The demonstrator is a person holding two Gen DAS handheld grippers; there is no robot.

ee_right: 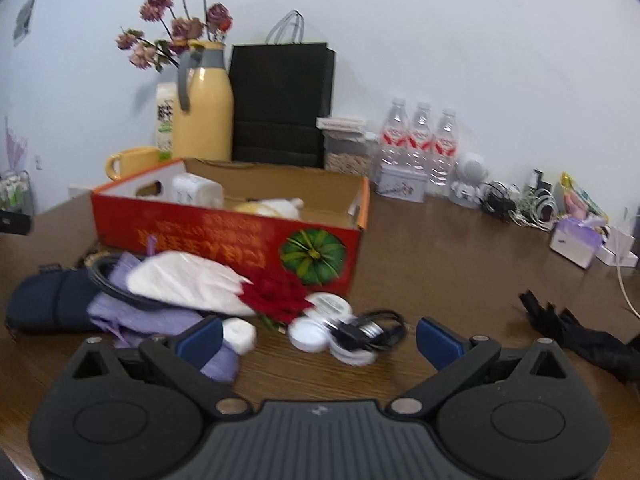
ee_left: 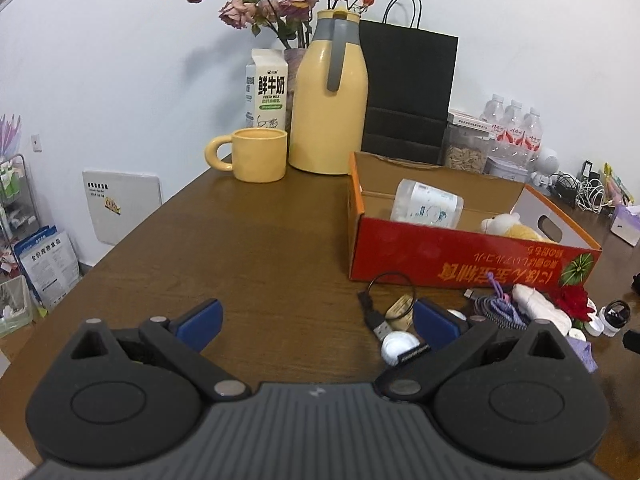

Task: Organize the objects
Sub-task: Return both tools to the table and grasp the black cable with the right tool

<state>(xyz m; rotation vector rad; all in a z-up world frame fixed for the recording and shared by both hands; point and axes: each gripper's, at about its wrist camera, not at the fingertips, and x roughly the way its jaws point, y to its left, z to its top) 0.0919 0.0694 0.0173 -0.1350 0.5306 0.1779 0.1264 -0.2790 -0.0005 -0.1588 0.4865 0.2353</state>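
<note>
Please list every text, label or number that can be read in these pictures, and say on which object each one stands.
"鲜牛奶" and "FRESH MILK": on the milk carton.
Yellow characters, upside down: on the red box; not clearly readable.
Print on the white bottle in the box, the water bottles and the blue bag on the floor: too small to read.
</note>
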